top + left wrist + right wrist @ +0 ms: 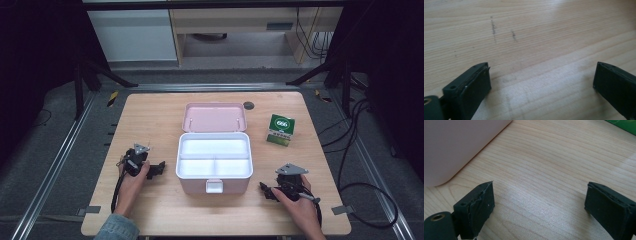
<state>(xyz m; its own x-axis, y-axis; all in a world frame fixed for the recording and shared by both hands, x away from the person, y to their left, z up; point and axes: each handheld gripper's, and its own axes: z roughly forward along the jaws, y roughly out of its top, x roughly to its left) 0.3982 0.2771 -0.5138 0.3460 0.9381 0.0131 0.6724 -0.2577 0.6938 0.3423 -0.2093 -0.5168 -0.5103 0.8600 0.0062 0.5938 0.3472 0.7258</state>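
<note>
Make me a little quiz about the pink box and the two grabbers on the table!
1. True or false: the pink box has its lid shut.
2. Which is nearer the green packet: A left gripper, B right gripper?
3. How many sections show in the box's white tray?

Key:
1. False, the lid stands open.
2. B.
3. Three: one long at the back, two in front.

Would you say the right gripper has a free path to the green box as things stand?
Probably yes. The right gripper rests open on the table beside the pink case, and the green box stands farther back on that same side, with bare wood between them.
</note>
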